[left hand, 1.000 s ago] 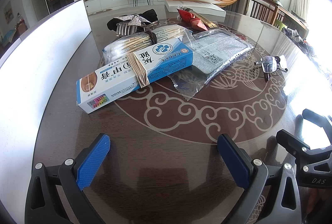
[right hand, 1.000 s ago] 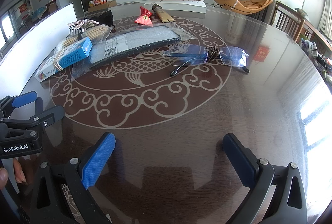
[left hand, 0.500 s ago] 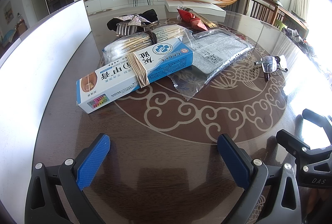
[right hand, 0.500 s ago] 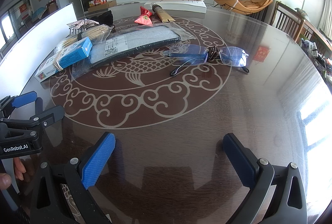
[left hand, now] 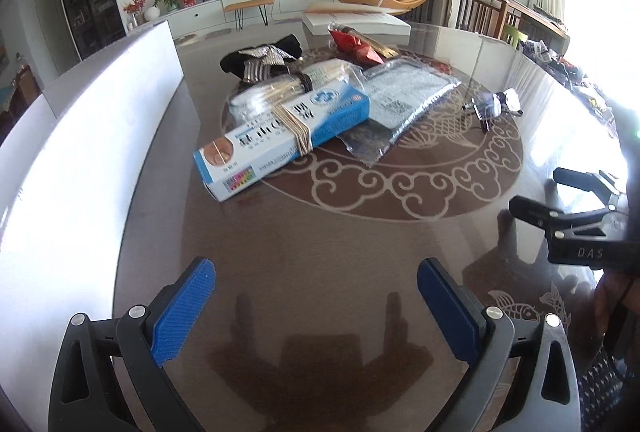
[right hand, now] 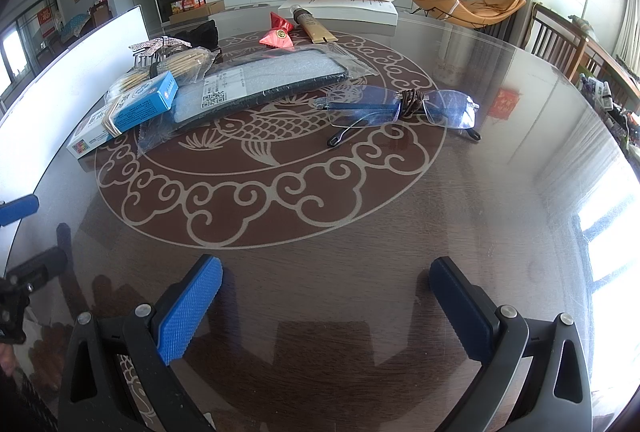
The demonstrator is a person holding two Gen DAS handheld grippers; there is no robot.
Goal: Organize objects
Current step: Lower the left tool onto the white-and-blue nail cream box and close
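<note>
I see my left gripper and right gripper low over the near edge of the glass table, both spread wide with nothing between the pads. Beyond them, the blue box lies left, touching the plastic bag. The glasses lie right, well apart from both grippers. A red packet sits farthest.
</note>
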